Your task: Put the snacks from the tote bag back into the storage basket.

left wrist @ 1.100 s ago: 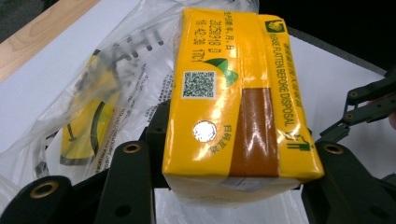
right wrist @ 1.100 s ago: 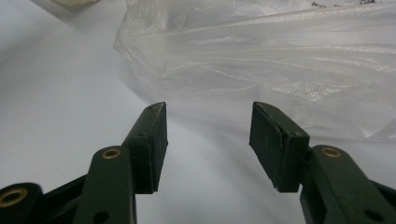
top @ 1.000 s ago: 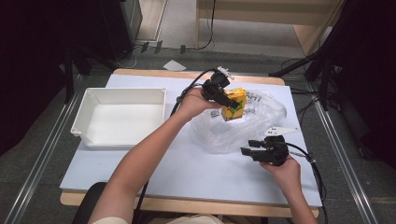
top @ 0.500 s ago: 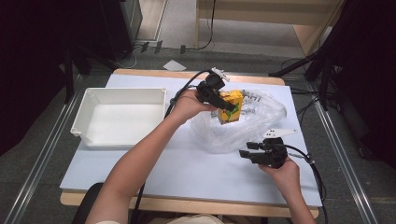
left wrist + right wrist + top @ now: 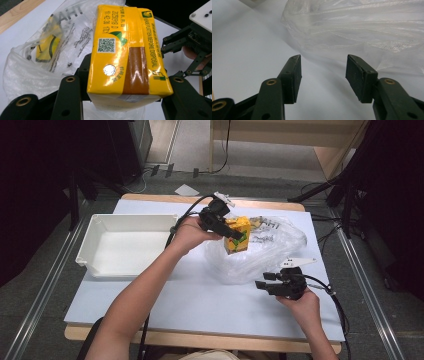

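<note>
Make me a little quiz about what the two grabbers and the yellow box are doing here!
1. True or false: the left gripper is shut on the yellow carton.
2. What lies right in front of the right gripper? A) clear plastic bag B) white tray C) a cup
3. Is anything between the right gripper's jaws?

Key: 1 true. 2 A. 3 No, they stand open with nothing between them.
</note>
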